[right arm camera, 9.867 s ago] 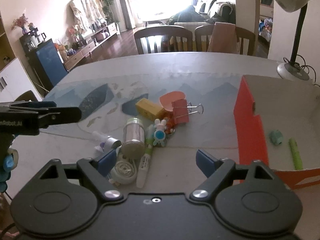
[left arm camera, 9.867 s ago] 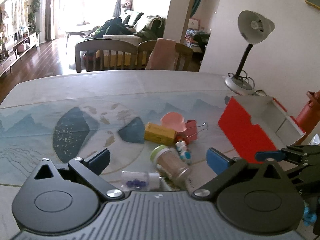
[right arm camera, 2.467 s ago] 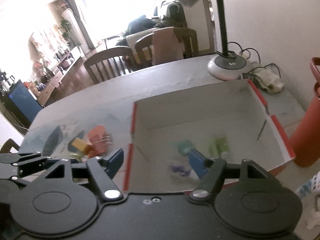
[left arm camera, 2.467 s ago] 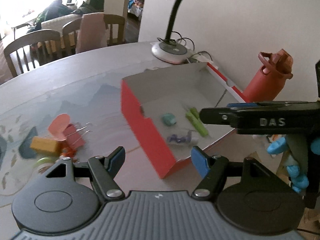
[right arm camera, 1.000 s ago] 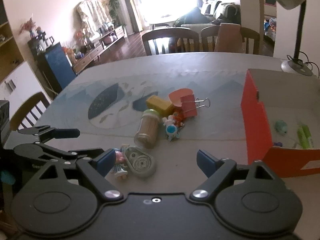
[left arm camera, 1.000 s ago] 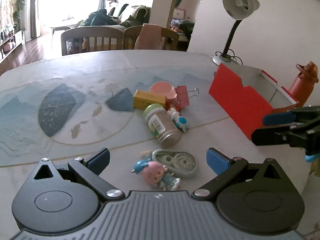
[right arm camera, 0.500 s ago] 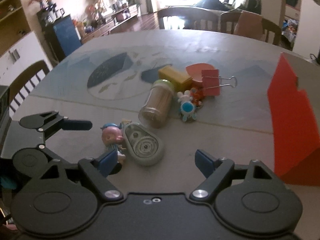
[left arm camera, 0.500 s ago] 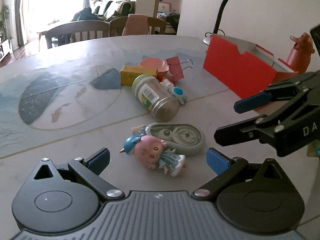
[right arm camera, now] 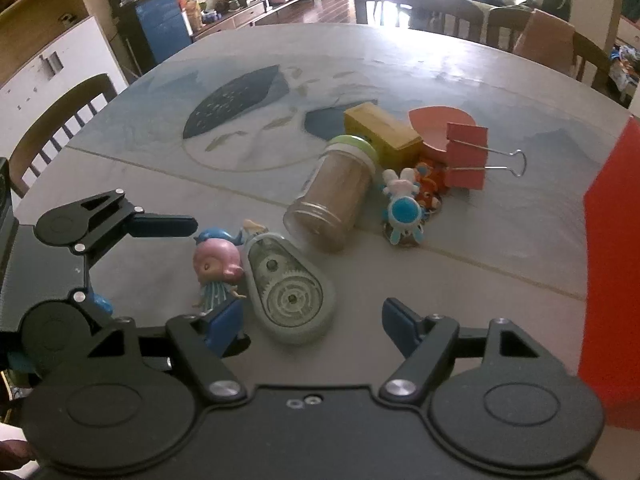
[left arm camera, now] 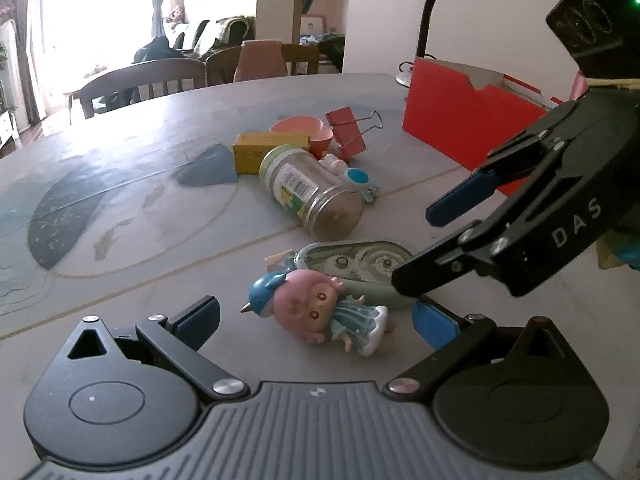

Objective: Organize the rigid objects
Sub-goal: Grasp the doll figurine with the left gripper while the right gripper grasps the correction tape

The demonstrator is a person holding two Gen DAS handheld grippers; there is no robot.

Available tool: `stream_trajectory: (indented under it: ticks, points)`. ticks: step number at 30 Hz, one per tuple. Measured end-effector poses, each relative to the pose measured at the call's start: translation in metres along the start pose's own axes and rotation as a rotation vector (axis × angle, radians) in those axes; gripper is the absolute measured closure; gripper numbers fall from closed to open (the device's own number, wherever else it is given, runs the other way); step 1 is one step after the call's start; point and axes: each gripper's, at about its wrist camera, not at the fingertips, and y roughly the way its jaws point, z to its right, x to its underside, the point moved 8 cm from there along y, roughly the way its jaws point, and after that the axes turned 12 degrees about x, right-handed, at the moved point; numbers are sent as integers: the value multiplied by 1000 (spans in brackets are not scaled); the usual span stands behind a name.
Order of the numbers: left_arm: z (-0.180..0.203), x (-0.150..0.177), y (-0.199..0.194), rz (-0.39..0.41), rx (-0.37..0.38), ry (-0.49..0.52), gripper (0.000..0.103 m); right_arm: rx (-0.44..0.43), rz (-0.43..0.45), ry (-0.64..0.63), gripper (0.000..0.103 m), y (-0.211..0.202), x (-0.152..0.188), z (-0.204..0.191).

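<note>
Daylight from the living room behind falls across a grey table (left arm camera: 120, 148) printed with a blue landscape, dining chairs (left arm camera: 140, 80) along its far edge. Near the front lies a small doll (left arm camera: 316, 312) with a pink head and blue cap, on its side, touching a grey-green correction tape dispenser (right arm camera: 290, 296) that lies flat just beside it. The left gripper (left arm camera: 316, 316) is low over the doll, jaws spread wide with one blue pad on each side of it and neither touching. The right gripper (right arm camera: 312, 320) is also released, its fingers straddling the dispenser, the left one close against the doll's skirt.

Beyond them a clear jar (left arm camera: 316, 196) with a pale green lid lies on its side, filled with brown contents. Against it rests a small white and blue figure (right arm camera: 402, 208), with an orange toy (right arm camera: 430, 184) next to that. Behind the jar sit a yellow box (left arm camera: 268, 152), a pink bowl (left arm camera: 302, 130) whose inside cannot be seen, and a red binder clip (right arm camera: 468, 156). Off to the right stands a red cardboard box (left arm camera: 460, 128), its interior hidden from both cameras, with a desk lamp (left arm camera: 424, 12) behind it.
</note>
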Motion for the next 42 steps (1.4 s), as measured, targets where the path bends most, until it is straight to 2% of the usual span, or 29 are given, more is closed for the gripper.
stream_trajectory:
  ticks: [1, 6, 11, 18, 24, 32, 36, 42]
  points:
    - [-1, -1, 1, 0, 5, -1, 1, -6, -4, -5, 29, 1, 0, -1]
    - [-1, 1, 4, -11, 15, 18, 17, -15, -7, -28, 30, 7, -2, -5]
    - [0, 2, 2, -8, -3, 47, 22, -26, -13, -29, 30, 12, -5, -7]
    - [-3, 6, -3, -8, -19, 64, 23, -34, -19, -45, 31, 17, -6, -13]
    - [-11, 15, -15, -14, -25, 19, 23, -31, -7, -88, 35, 21, -7, -25]
    - [-24, 21, -29, -14, -67, -62, 23, 50, 42, -160, 49, 19, -2, -31]
    - [-27, 23, -34, -23, -85, -100, 23, 58, 39, -154, 51, 14, 3, -37]
    - [-24, 24, -42, -35, -88, -146, 23, 39, 10, -46, 51, -2, 20, -32]
